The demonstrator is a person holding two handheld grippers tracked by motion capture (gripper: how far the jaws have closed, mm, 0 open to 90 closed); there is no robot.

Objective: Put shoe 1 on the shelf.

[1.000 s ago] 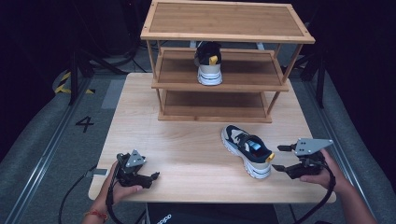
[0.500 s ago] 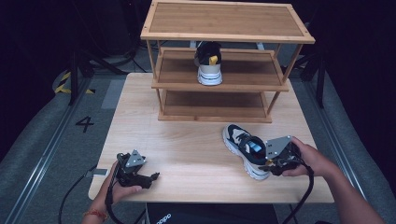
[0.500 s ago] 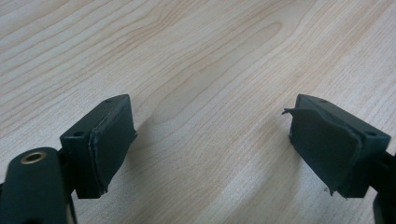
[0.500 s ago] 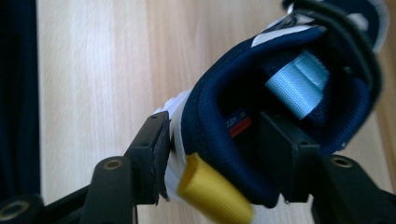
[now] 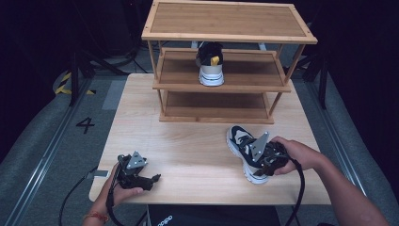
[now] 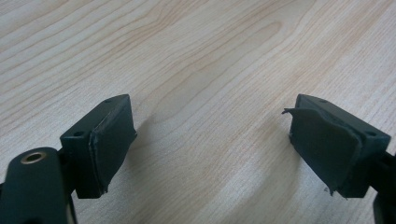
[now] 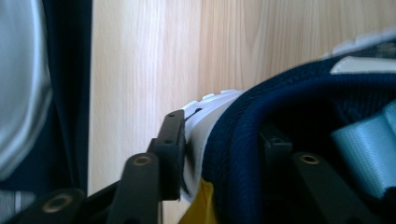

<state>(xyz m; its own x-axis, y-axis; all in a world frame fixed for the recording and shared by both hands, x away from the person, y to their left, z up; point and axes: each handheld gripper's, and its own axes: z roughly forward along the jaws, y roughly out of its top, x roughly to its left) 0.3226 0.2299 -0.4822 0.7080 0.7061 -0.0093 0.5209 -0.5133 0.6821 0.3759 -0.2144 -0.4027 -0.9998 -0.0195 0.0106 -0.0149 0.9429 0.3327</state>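
The sneaker (image 5: 244, 153) I'm gripping is lying upright on the table's right front part, navy and white with a white sole, its heel collar (image 7: 243, 121) sitting between my claw's jaws.

Table (image 5: 188, 150) pale matt wood; shoe (image 5: 244, 150) navy woven cloth, white rubber sole; tongs pads (image 6: 109, 140) matt black.

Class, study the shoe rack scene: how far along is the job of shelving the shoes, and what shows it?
Done: one shoe stands on the middle shelf of the rack. In hand: the right gripper, its jaws just closing, pinches the heel wall of the second shoe, which lies on the table. Left: lifting and shelving that shoe. The left gripper rests open over bare wood.
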